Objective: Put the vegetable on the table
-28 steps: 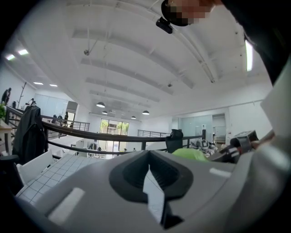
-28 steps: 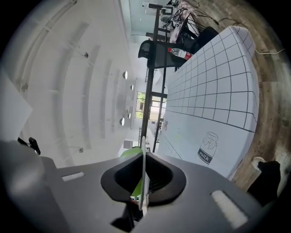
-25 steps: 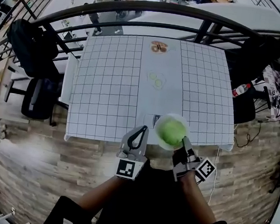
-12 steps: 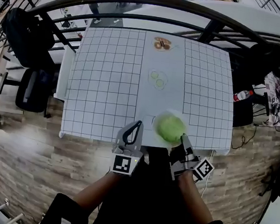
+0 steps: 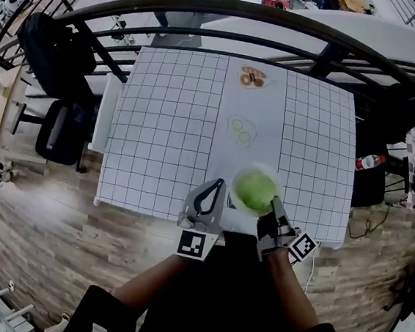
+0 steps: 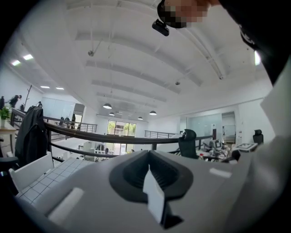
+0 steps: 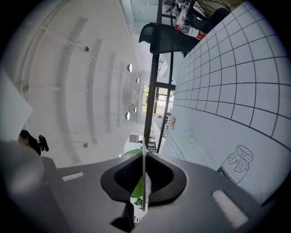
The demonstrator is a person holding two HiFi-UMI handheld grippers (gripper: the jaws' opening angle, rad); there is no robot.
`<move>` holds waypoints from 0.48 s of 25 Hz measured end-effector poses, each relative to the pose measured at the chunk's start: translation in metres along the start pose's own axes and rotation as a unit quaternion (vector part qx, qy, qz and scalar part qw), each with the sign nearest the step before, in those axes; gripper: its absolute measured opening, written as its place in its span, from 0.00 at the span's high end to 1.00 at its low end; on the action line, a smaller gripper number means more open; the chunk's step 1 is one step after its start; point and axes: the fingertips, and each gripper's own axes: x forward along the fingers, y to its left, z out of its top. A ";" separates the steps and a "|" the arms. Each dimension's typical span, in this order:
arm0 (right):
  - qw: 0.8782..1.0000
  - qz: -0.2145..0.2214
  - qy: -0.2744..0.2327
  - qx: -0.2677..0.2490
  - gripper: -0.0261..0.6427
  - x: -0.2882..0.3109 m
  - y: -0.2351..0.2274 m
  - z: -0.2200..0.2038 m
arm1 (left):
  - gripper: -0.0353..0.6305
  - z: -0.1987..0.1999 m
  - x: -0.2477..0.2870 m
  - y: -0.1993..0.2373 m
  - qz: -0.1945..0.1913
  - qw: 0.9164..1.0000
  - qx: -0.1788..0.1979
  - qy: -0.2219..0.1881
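A round green vegetable (image 5: 255, 189) with a thin white rim around it hangs over the near edge of the gridded white table (image 5: 168, 120). My right gripper (image 5: 271, 205) comes at it from below and is shut on that white rim. In the right gripper view the thin white edge runs between the shut jaws (image 7: 143, 182), with a green leaf (image 7: 132, 154) behind it. I cannot tell whether the rim is a plate or a wrapper. My left gripper (image 5: 212, 188) points at the table edge just left of the vegetable. It is shut on nothing (image 6: 152, 191).
Printed pictures lie down the table's middle strip: an orange one (image 5: 252, 76), pale green slices (image 5: 242, 130) and a jar (image 7: 238, 159). A black railing (image 5: 209, 11) curves behind the table. A chair (image 5: 63, 132) stands to the left, a bottle (image 5: 370, 162) to the right.
The head view has shifted a little. The right gripper still holds the vegetable over the table's near edge, and the left gripper stays shut beside it.
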 end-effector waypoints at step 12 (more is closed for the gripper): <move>1.000 0.014 0.022 -0.009 0.93 0.037 -0.083 0.042 | 0.93 0.002 0.049 -0.008 0.023 0.999 0.013 0.025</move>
